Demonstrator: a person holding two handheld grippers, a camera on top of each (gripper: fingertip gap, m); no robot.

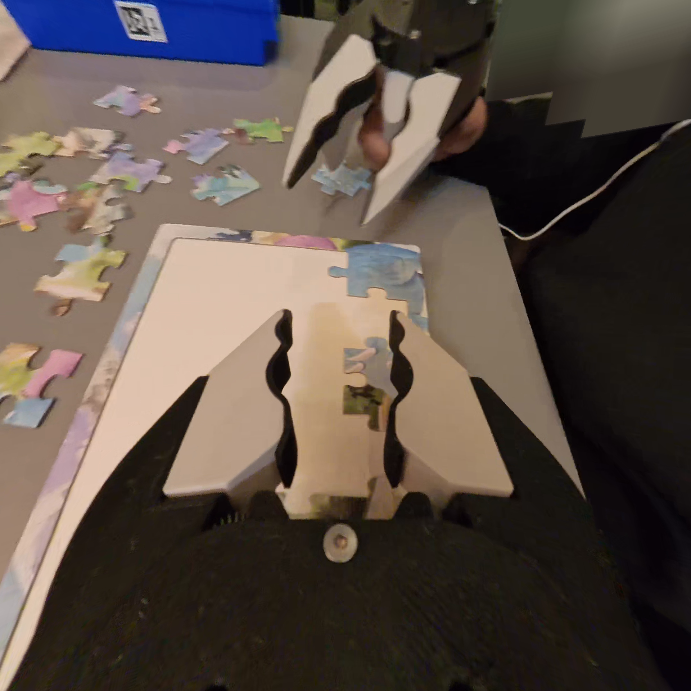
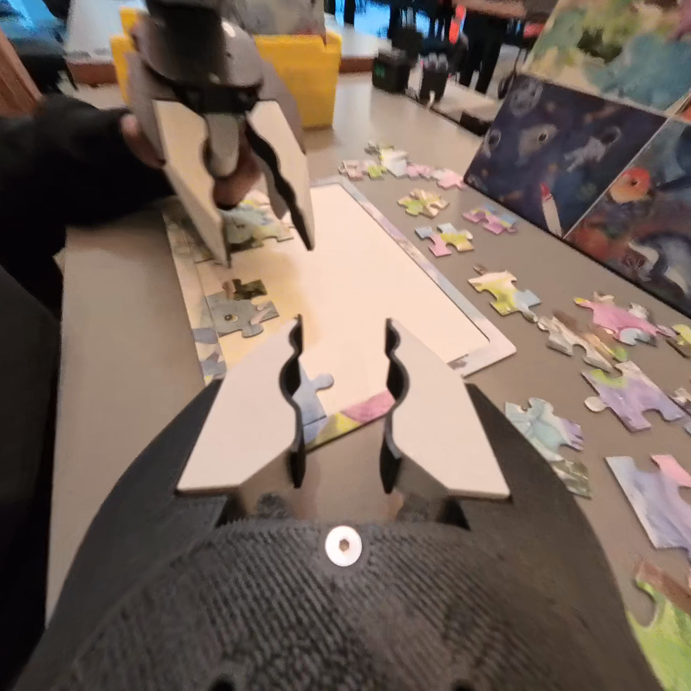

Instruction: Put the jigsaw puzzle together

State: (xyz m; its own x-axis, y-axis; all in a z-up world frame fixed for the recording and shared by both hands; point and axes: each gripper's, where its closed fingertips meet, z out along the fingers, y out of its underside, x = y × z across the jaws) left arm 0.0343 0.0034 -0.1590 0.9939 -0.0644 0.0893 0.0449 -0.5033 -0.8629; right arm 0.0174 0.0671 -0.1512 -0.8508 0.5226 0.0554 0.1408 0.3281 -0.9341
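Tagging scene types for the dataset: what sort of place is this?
Probably a shared lab or demo hall, not a home: a grey table with storage bins, blue and yellow, and people standing around equipment behind.

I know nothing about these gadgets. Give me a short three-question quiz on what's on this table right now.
1. True or false: the left gripper is clamped on a puzzle piece.
2. The blue corner piece already lies in the puzzle tray. Most other pieces are: A) stacked in the blue bin, B) scattered loose on the grey table, C) held by the right gripper.
3. In the left wrist view, which loose piece lies just behind the right gripper's fingers?

Key
1. False: its jaws stand apart, empty.
2. B.
3. A light blue piece on the table beyond the tray.
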